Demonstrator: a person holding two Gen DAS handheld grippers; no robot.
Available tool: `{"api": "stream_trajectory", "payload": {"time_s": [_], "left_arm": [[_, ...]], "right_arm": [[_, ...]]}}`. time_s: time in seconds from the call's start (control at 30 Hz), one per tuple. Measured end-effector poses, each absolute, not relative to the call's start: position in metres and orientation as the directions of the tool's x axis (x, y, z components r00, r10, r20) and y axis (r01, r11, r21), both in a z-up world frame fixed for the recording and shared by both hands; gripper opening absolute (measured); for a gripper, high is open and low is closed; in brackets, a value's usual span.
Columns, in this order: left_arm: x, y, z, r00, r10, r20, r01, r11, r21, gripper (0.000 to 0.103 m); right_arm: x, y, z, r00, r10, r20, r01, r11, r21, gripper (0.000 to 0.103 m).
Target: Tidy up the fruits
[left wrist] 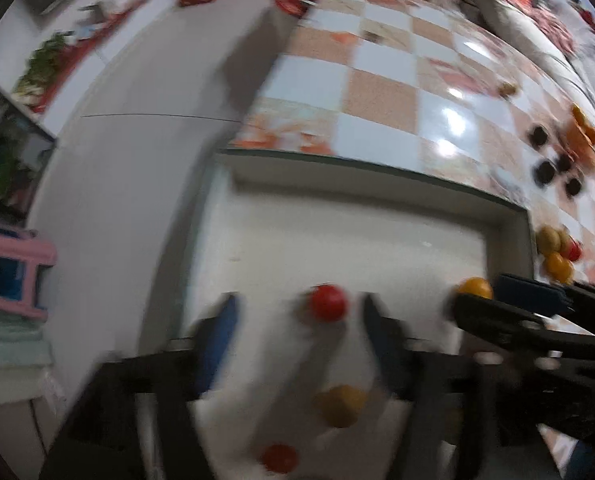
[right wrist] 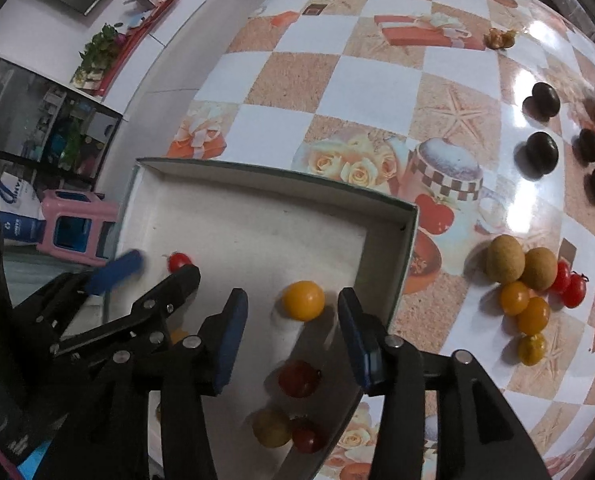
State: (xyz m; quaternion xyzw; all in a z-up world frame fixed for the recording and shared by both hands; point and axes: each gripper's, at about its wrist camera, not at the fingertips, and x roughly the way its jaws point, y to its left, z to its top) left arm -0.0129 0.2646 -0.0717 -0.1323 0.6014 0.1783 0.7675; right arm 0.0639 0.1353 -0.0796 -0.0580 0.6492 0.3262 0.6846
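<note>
- Our right gripper (right wrist: pixel 293 344), jaws wide and empty, has the yellow tomato (right wrist: pixel 303 300) dead ahead in the tray (right wrist: pixel 411 232).
- Our left gripper (left wrist: pixel 297 336), blurred, seems open and empty, framing the red tomato (left wrist: pixel 328 303).

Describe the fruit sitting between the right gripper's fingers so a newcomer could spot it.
Find the shallow white box on the checkered table. Inside it, the yellow-orange tomato lies between the open right gripper; it is brighter than the red and dull yellow fruits nearby.

Left wrist view is heavily motion-blurred throughout, smearing the checkered tablecloth (left wrist: pixel 381 92); right wrist view is sharp and evenly bright; overhead light produces white glare patches on the glossy cloth and short shadows beside each dark plum (right wrist: pixel 542 153); fisheye curvature bends all edges.
</note>
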Motion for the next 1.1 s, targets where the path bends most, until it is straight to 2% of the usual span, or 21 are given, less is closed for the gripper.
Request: {"api": "stream_trajectory", "payload": {"time_s": [0.03,0.1,0.17,0.23,0.27,0.37,0.53,0.73,1.1], "left_arm": [[-0.016,0.269,-0.068,0.223,0.106,-0.969,-0.451,0.893,-0.006,0.079],[-0.022,0.274,-0.063,0.231,0.071,-0.970,-0.474,0.879,-0.049,0.079],[-0.025,0.274,-0.056,0.242,0.066,-0.968,-0.481,0.875,-0.060,0.080],[-0.030,0.272,-0.049,0.244,0.103,-0.964,-0.485,0.874,-0.030,0.096],[-0.032,0.273,-0.045,0.248,0.107,-0.963,-0.490,0.871,-0.029,0.100],[-0.039,0.271,-0.037,0.249,0.067,-0.966,-0.491,0.869,-0.066,0.102],[-0.056,0.255,-0.028,0.204,0.071,-0.976,-0.456,0.889,-0.030,0.102],[-0.078,0.228,-0.014,0.169,0.139,-0.976,-0.403,0.913,0.060,0.102],[-0.113,0.196,0.010,0.105,0.052,-0.993,-0.340,0.940,0.013,0.102]], "right_arm": [[0.064,0.133,-0.077,-0.064,0.390,-0.918,-0.513,0.777,0.366,0.062],[0.064,0.130,-0.072,-0.060,0.397,-0.916,-0.504,0.780,0.371,0.081],[0.062,0.126,-0.065,-0.061,0.414,-0.908,-0.495,0.778,0.388,0.083],[0.058,0.125,-0.057,-0.053,0.413,-0.909,-0.497,0.779,0.383,0.084],[0.057,0.125,-0.052,-0.044,0.407,-0.913,-0.501,0.781,0.372,0.086],[0.051,0.113,-0.040,-0.015,0.375,-0.927,-0.512,0.793,0.329,0.101],[0.037,0.097,-0.035,-0.034,0.322,-0.946,-0.516,0.805,0.293,0.103],[0.013,0.077,-0.022,-0.027,0.258,-0.966,-0.541,0.809,0.231,0.103],[-0.017,0.056,0.008,-0.037,0.200,-0.979,-0.592,0.785,0.183,0.103]]}}
